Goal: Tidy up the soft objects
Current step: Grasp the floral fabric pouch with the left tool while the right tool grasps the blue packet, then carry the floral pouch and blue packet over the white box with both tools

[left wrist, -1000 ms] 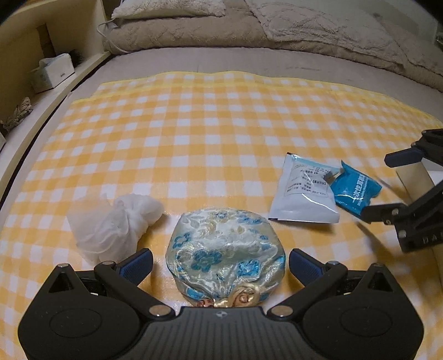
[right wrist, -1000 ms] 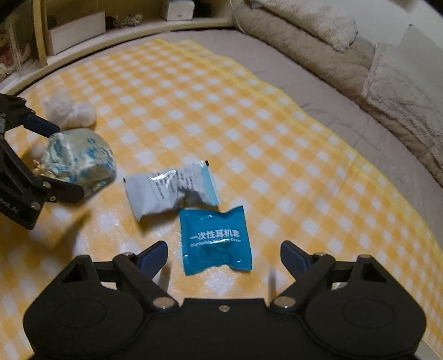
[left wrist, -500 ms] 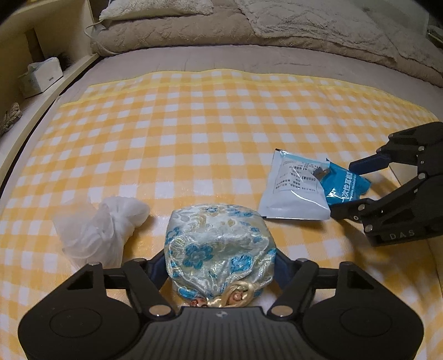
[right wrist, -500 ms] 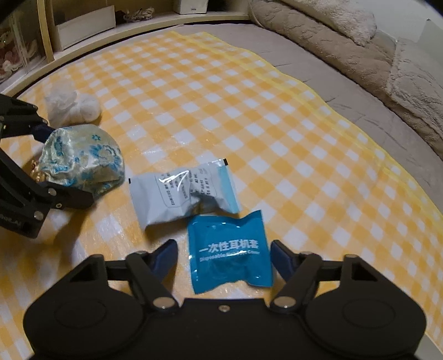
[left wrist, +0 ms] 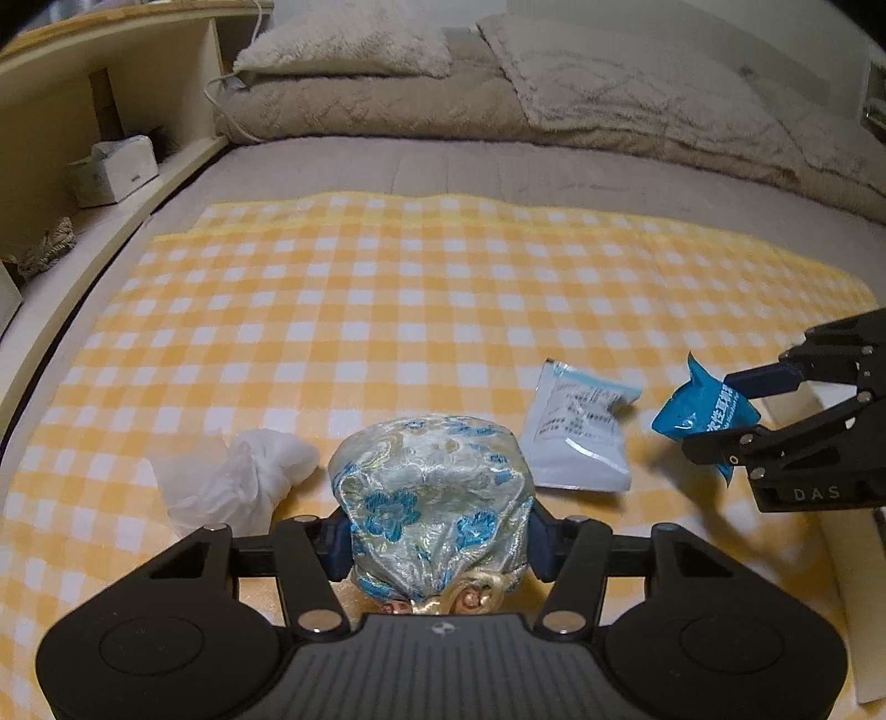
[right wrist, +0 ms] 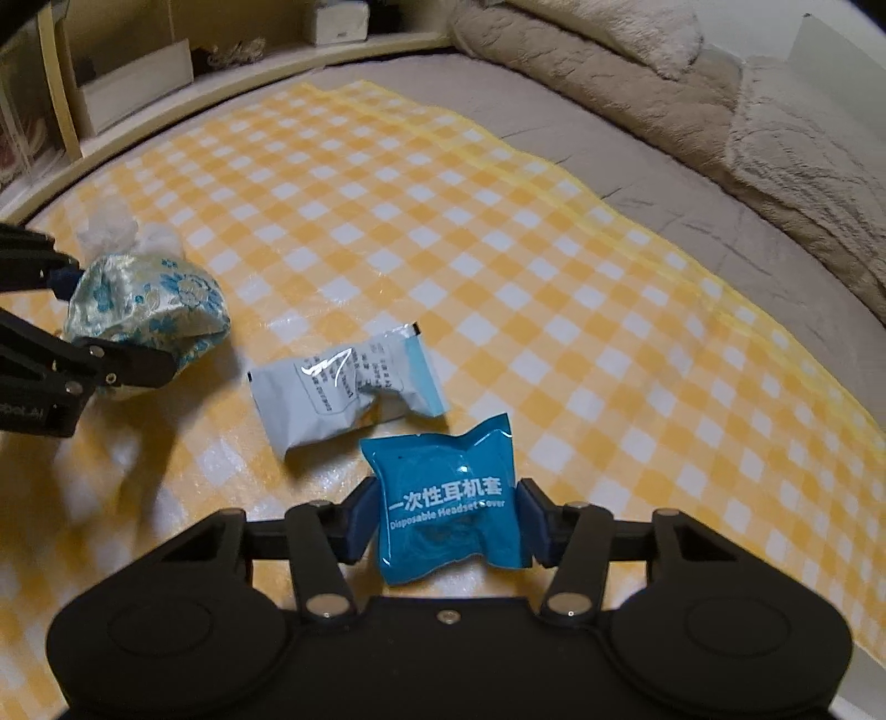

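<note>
A silk brocade pouch with blue flowers sits between the pads of my left gripper, whose jaws are closing and squeeze its sides; it hangs just above the yellow checked cloth. The right wrist view shows that pouch held at the left. My right gripper is closing too, its pads pressing a blue headset-cover packet, which is lifted off the cloth. A white sachet lies flat between the two grippers. A crumpled white bundle rests left of the pouch.
The cloth covers a grey mattress with beige quilts and a pillow piled at the far end. A wooden shelf along the left holds a tissue box. A white flat edge lies under the right gripper.
Both grippers closed from wide open onto their objects: the left on the brocade pouch, the right on the blue packet. Both objects have come up off the cloth.
</note>
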Tool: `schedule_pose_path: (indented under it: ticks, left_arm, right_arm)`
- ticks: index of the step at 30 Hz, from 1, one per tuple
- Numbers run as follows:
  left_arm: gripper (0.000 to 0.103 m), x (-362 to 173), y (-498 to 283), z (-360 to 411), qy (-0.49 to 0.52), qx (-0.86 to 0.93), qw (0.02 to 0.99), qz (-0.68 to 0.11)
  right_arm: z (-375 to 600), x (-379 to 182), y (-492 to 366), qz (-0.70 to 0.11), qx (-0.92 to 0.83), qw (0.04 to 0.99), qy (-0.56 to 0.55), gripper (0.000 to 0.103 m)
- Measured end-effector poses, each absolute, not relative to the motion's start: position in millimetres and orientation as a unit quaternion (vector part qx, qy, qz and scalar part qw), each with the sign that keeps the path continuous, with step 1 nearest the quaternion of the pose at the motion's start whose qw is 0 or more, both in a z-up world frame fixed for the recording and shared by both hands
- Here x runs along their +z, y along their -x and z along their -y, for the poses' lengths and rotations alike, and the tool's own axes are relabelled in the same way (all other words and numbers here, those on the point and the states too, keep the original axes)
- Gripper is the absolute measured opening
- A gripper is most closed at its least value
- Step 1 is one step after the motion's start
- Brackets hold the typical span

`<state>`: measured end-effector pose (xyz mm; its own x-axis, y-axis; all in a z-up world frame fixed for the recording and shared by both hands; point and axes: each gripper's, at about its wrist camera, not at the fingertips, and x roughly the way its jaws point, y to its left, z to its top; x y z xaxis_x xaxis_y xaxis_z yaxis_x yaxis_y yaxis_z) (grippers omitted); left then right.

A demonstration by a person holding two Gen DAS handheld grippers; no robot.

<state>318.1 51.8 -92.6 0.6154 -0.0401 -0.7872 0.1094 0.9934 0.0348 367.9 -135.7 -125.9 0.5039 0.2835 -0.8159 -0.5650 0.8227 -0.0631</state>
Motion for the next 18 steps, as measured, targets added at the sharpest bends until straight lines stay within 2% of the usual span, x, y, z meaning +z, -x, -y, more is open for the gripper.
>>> schedule_pose_path:
  ticks: [18]
  left_arm:
    - [0.056,-37,-279,-43,-0.006,-0.045,0.93,-0.364]
  right_arm:
    - [160,-63,-310,-0.37,0.221,0.898,0.088,0.052]
